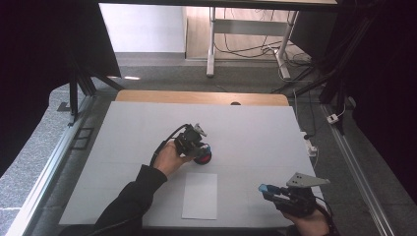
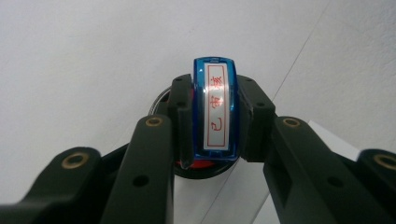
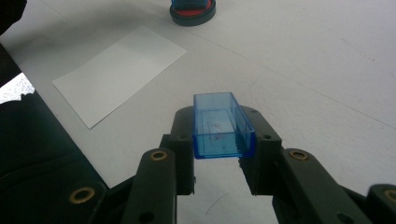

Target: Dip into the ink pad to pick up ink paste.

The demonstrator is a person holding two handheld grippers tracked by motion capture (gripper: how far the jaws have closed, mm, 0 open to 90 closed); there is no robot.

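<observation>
My left gripper point(image 2: 215, 122) is clenched on a translucent blue plastic stamp point(image 2: 215, 109) with a white label bearing red characters along its top. The jaws press its two long sides. Directly beneath the stamp sits a round black ink pad with a red centre point(image 2: 201, 167), which rests on the white table cover point(image 2: 74, 60); I cannot tell whether the stamp touches the pad. In the high view this gripper point(image 1: 196, 140) works near the middle of the table.

My right gripper point(image 3: 224, 140) grasps a clear blue rectangular plastic cap point(image 3: 222, 125), open side up, above the table's near right corner. A white sheet of paper point(image 1: 200, 195) lies flat between my two hands, just in front of the ink pad.
</observation>
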